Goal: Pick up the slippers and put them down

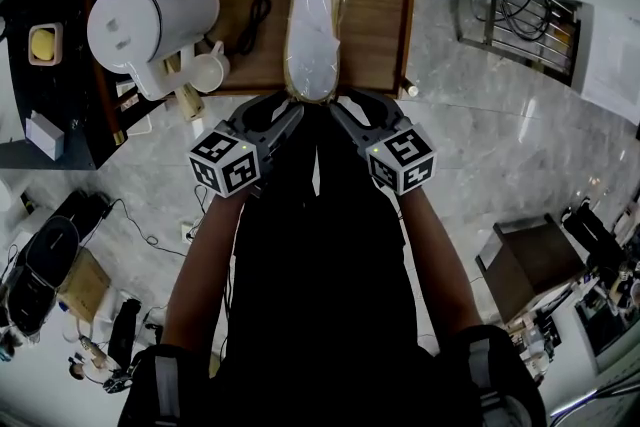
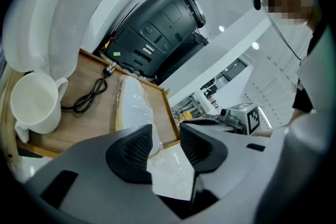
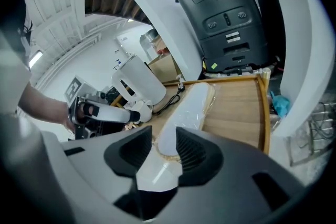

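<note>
A pair of white slippers [image 1: 312, 35] wrapped in clear plastic lies lengthwise on a wooden tray [image 1: 375, 25]. My left gripper [image 1: 290, 112] and right gripper [image 1: 340, 112] meet at the pack's near end, one at each corner. In the left gripper view the slippers [image 2: 134, 105] lie just past my left gripper [image 2: 167, 147]; its jaws stand apart, with the plastic's edge by the left pad. In the right gripper view the slippers [image 3: 189, 110] run away from my right gripper [image 3: 164, 152], whose jaws are apart with the near tip in the gap and not pinched.
On the tray's left stand a white kettle [image 1: 150, 20] and a white mug [image 1: 207, 72], with a black cable [image 1: 255, 10] beside the slippers. A black machine [image 2: 157, 29] stands behind the tray. Marble floor [image 1: 500, 145] lies to the right, and a dark box [image 1: 530, 265] stands on it.
</note>
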Tool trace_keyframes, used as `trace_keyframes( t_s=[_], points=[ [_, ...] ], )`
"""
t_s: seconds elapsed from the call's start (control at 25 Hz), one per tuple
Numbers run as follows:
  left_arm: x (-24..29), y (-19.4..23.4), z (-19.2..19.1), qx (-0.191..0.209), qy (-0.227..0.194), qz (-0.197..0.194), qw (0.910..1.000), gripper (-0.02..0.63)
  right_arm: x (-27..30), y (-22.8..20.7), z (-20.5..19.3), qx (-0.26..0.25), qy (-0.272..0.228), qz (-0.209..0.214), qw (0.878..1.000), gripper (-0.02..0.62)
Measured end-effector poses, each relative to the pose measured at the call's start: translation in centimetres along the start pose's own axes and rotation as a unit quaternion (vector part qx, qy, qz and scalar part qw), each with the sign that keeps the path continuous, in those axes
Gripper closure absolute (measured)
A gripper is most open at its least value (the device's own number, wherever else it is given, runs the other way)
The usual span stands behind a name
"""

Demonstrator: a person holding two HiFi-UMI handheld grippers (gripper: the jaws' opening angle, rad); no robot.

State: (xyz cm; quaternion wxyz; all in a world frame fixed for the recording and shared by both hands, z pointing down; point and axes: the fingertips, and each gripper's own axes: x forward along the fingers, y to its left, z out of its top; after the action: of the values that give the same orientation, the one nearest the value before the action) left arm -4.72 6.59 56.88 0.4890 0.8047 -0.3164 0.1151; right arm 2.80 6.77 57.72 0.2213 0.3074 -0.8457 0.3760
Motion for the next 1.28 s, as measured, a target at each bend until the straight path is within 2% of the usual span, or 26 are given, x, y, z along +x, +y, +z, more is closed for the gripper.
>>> trace_keyframes(
  t_s=[0.64,1.28],
  points=[
    [1.8,2.9,-0.9,-0.008,0.032,0.008,0.9994,0.419,2.2,-2.5,-1.4,0.026,0.019,-0.017,0.999,0.394],
    [3.6,5.8,-1.3,-0.018,0.045,0.025,0.9985,0.394,4.1,-4.4,-2.4,0.032,0.037,-0.014,0.999,0.377]
  ],
)
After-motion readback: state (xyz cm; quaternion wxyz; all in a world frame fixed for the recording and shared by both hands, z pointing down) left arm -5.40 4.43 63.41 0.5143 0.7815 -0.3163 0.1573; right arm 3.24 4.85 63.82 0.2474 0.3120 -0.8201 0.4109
